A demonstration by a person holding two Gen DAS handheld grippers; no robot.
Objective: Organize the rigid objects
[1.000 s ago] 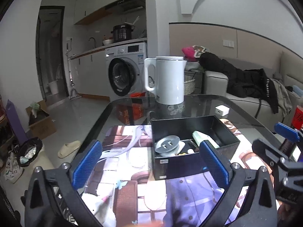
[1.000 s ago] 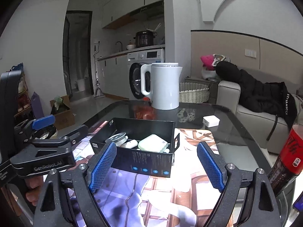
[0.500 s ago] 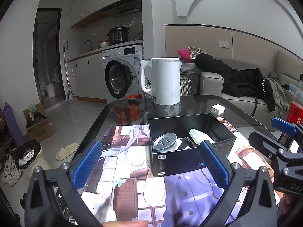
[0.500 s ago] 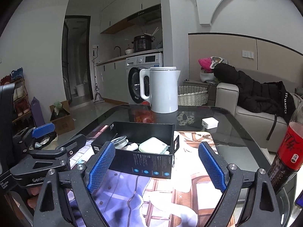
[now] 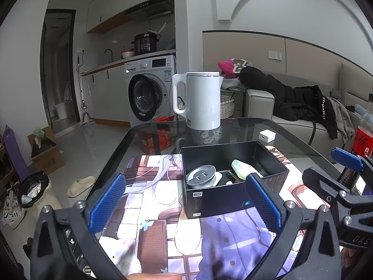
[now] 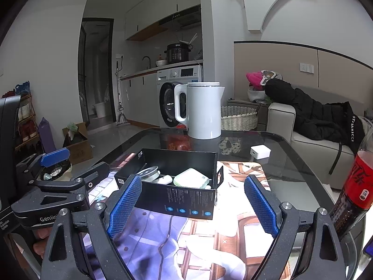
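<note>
A black open box (image 5: 235,196) (image 6: 186,203) sits on a printed mat (image 5: 158,228) on the glass table. Inside lie a grey round charger (image 5: 201,176) (image 6: 149,171), a pale green flat case (image 5: 242,169) (image 6: 191,178) and a small white item (image 6: 164,180). A small white cube adapter (image 5: 267,135) (image 6: 260,151) stands on the glass behind the box. My left gripper (image 5: 185,206) is open and empty, in front of the box. My right gripper (image 6: 193,206) is open and empty, also in front of the box.
A white kettle (image 5: 201,100) (image 6: 202,109) stands at the table's far edge. A cola bottle (image 5: 363,133) (image 6: 354,198) stands at the right edge. A sofa with a black coat (image 5: 293,100) lies beyond. Washing machine (image 5: 149,91) and floor clutter are at left.
Both grippers have drawn back and risen a little from the box, so it appears slightly farther and lower. Both stay open and empty. The box contents have not moved.
</note>
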